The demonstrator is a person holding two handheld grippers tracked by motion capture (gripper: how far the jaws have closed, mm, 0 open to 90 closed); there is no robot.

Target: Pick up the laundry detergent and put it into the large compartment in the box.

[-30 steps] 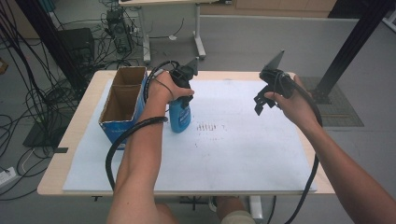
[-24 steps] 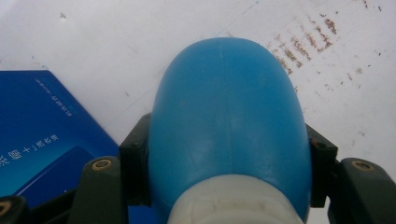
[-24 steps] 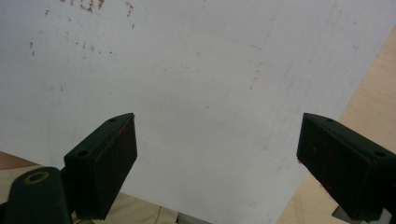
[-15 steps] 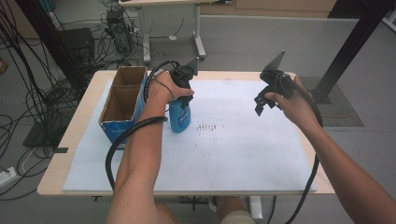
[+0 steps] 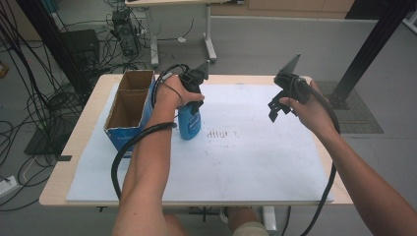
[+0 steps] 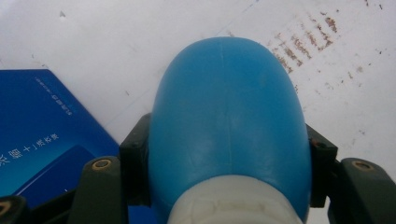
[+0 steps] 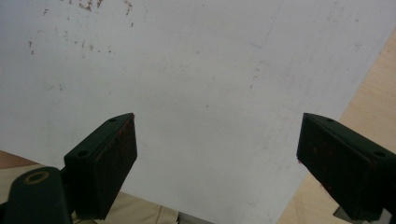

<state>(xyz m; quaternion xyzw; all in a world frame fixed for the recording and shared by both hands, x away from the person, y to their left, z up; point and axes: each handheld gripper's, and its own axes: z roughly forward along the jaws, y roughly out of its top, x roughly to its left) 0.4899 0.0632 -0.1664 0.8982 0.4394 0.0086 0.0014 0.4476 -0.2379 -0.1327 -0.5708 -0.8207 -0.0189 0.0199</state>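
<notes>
- We hold the blue bottle [image 5: 189, 123] with our left gripper [image 5: 193, 98]. Its two black jaws squeeze the bottle near the white neck, one on each side (we see this best in the left gripper view, where the bottle [image 6: 229, 126] sits right between them).
- The bottle stands upright on the white sheet [image 5: 255, 162], just beside the cardboard box [image 5: 129, 105], on the side of the box that faces the middle of the table [image 5: 59, 177].
- We cannot tell if the bottle rests its full weight on the sheet or is a tiny bit lifted.
- Our right gripper [image 5: 276, 105] hangs in the air, well apart from the box, over the far right part of the sheet. Its jaws are wide apart and hold nothing; in the right gripper view [image 7: 217, 154] there is just bare sheet between them.
- How far along are we? We think the grab is done: the bottle is firmly caught. Moving it is what seems to be left, maybe into the box, which is so near (that is our guess).
- The box is open on top. As far as we can see inside, it has nothing in it.
- Some small brown marks [image 5: 222, 133] are on the sheet, a little farther from the box than the bottle.
</notes>
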